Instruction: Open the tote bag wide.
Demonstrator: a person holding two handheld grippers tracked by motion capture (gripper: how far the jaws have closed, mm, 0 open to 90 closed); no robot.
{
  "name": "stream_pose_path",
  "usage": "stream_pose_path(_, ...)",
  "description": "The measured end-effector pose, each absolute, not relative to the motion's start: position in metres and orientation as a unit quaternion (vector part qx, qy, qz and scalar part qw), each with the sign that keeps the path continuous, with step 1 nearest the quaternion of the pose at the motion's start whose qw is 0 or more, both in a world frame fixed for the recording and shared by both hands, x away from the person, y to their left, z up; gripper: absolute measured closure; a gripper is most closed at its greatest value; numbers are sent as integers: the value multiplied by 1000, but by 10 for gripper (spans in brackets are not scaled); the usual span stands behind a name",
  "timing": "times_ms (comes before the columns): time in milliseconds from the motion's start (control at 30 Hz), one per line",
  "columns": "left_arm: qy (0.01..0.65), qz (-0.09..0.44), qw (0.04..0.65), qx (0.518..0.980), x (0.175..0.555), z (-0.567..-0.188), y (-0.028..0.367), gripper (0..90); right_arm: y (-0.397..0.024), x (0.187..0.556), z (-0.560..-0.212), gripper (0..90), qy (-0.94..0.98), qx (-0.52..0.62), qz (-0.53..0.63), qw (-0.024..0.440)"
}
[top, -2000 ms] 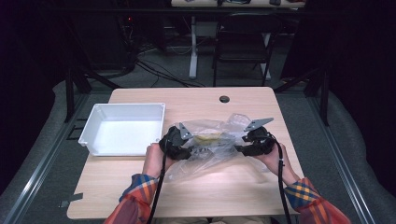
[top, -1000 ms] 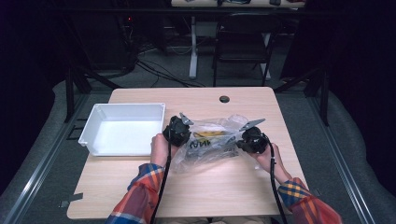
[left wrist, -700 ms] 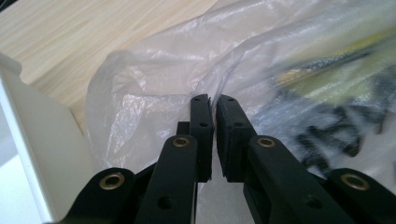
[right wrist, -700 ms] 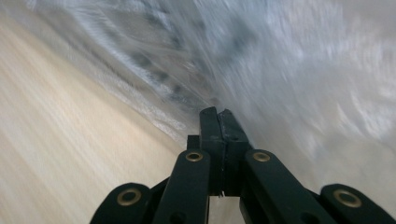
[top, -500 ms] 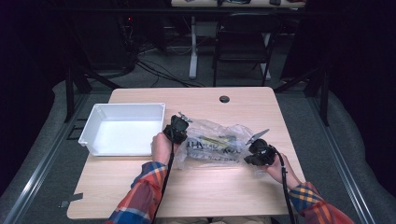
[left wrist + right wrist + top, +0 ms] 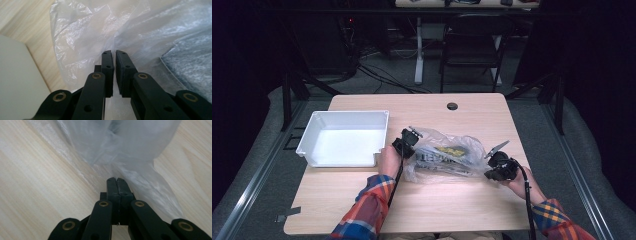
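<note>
Clear plastic bag (image 6: pixel 444 157), held at both ends, flat on wooden table (image 6: pixel 362 200).

Left to right: white tray (image 6: pixel 343 137), just beside the left hand; left gripper (image 6: pixel 406 141), jaws nearly closed with a thin slit between them, pinching the crinkled film at the bag's left edge; bag itself, thin, transparent, wrinkled, with dark packets bearing yellow and white print inside; right gripper (image 6: pixel 498 162), jaws pressed fully together on the bag's drawn-out right corner.
</note>
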State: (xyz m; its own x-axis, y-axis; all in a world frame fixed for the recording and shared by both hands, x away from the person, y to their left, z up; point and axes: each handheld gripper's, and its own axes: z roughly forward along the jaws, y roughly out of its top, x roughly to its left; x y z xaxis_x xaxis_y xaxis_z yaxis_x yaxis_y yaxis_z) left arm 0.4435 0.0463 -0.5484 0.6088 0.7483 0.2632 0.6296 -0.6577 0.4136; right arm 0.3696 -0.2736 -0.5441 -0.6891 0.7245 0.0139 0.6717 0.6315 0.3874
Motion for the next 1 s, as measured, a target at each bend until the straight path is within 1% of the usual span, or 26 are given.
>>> stream_pose_path(33, 388, 211, 142, 886, 444, -547, 47, 821, -274, 370, -544, 900, 900, 388, 185, 76)
stream_pose_path(67, 391, 208, 147, 884, 443, -546, 49, 794, -273, 369, -542, 880, 900, 386, 187, 78)
stream_pose_path(100, 393, 202, 154, 884, 443, -543, 52, 769, -272, 369, -540, 825, 902, 381, 188, 79)
stream_pose_path(133, 399, 197, 166, 880, 443, -540, 54, 747, -271, 367, -537, 795, 900, 377, 201, 80)
stream_pose_path(267, 410, 190, 212, 867, 437, -520, 64, 642, -264, 363, -524, 739, 900, 355, 236, 92)
stream_pose_path(333, 409, 188, 232, 862, 432, -508, 69, 603, -260, 361, -518, 692, 900, 349, 244, 97)
stream_pose_path(367, 408, 184, 241, 861, 430, -503, 70, 558, -257, 360, -514, 682, 899, 344, 254, 97)
stream_pose_path(433, 403, 185, 255, 859, 425, -494, 72, 524, -253, 358, -508, 625, 900, 335, 261, 97)
stream_pose_path(500, 396, 185, 264, 860, 418, -486, 73, 491, -249, 355, -502, 599, 900, 329, 269, 96)
stream_pose_path(633, 376, 185, 280, 864, 404, -472, 69, 467, -243, 350, -487, 545, 898, 310, 293, 104)
stream_pose_path(767, 345, 175, 291, 875, 385, -465, 62, 479, -240, 346, -473, 516, 893, 302, 314, 114)
stream_pose_path(867, 326, 168, 292, 884, 375, -467, 56, 481, -241, 349, -467, 514, 890, 303, 321, 113)
stream_pose_path(933, 297, 169, 285, 895, 368, -474, 49, 481, -241, 350, -468, 514, 892, 305, 317, 104)
stream_pose_path(1000, 288, 168, 277, 901, 366, -482, 41, 474, -242, 353, -473, 508, 895, 312, 306, 92)
